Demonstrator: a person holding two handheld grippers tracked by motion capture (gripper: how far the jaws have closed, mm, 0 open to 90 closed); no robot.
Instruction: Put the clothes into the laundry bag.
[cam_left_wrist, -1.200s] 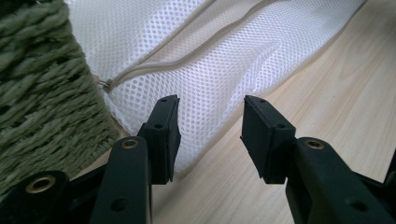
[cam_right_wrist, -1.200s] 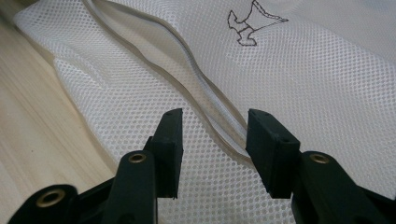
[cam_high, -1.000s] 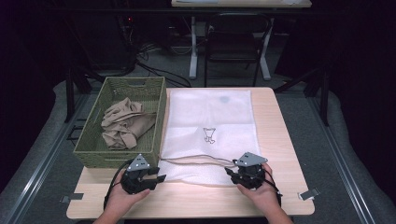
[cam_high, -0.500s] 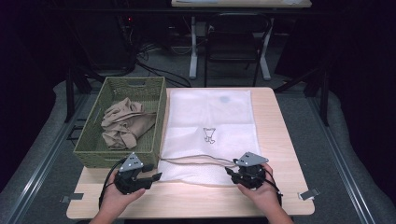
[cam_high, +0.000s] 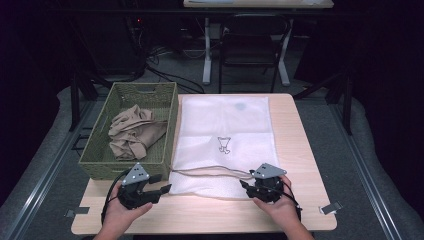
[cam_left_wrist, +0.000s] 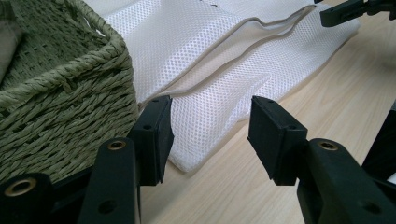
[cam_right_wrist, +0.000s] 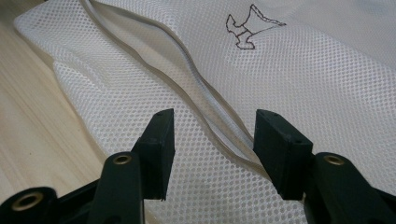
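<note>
High view: white mesh bag (cam_high: 225, 145) flat on table (cam_high: 310, 150)
Left gripper (cam_left_wrist: 210, 133): jaws wide apart, empty; at bag's corner
Right gripper (cam_right_wrist: 212, 140): jaws wide apart, empty; over bag's zipper opening (cam_right_wrist: 205, 107)

Mesh bag (cam_high: 225, 135) flat on table (cam_high: 310, 150); basket (cam_high: 100, 165) just left of it, crumpled cloth (cam_high: 132, 132) inside; chair (cam_high: 250, 45) behind table

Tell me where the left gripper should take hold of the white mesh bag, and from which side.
Probably the near-left corner of the mesh bag, coming in low from the table's front edge. That corner lies flat just ahead of the open left gripper, clear of the wicker basket, and its hemmed edge gives the jaws a fold to pinch. The right gripper sits at the zipper's far end.
</note>
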